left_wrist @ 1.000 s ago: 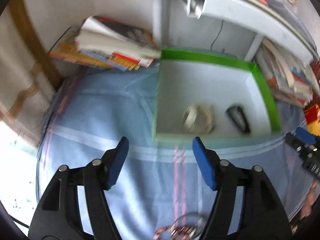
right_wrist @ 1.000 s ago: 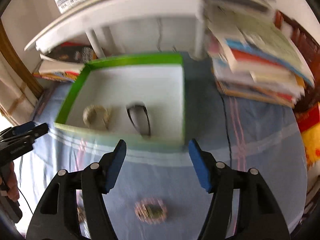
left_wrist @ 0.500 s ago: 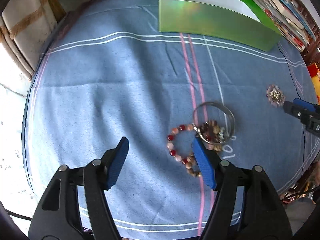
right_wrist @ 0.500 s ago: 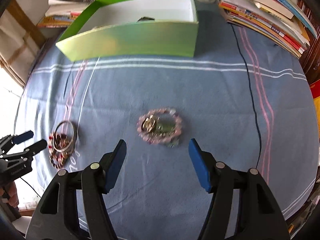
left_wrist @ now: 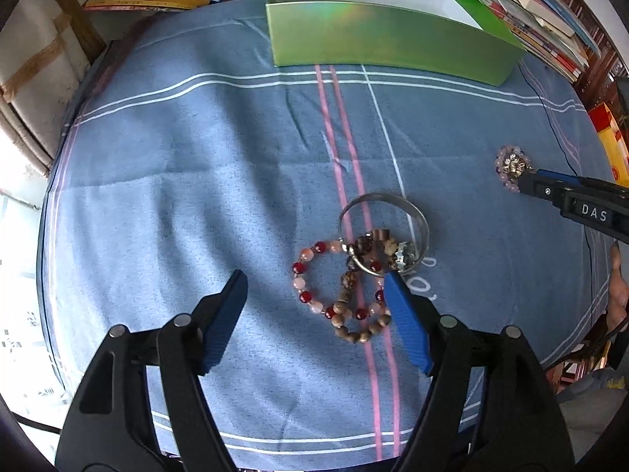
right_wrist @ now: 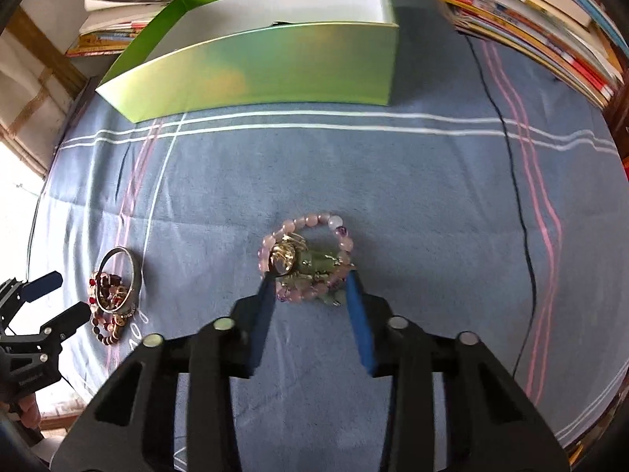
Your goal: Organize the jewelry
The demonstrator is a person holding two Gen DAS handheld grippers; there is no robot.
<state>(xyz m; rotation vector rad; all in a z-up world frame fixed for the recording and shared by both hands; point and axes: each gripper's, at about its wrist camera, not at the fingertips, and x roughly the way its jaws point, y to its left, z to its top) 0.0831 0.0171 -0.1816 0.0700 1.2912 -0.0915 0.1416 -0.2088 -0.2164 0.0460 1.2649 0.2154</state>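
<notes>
On the blue striped cloth lies a pile of a red bead bracelet [left_wrist: 298,267], a brown bead bracelet [left_wrist: 354,334] and a silver bangle [left_wrist: 393,198]. My left gripper [left_wrist: 314,277] hovers low over it. Its jaws are opening, with the red beads between the fingers and the right fingertip at the bangle's edge; nothing is gripped. A pink bead bracelet [right_wrist: 310,220] with a gold charm sits mid-cloth. My right gripper [right_wrist: 309,277] is closing on it, its pads touching both sides. The pile [right_wrist: 114,295] and the left gripper [right_wrist: 65,297] show at the far left there.
A green box [left_wrist: 393,35] with a white inside stands at the far side of the cloth. Stacks of books [right_wrist: 530,19] flank it on both sides. A thin black cable [right_wrist: 515,196] runs down the cloth's right part. A hand [left_wrist: 617,287] shows at the right edge.
Both grippers came down from over the green box to the cloth near its front. The right jaws narrowed around the pink bracelet. The left jaws spread slightly over the pile.
</notes>
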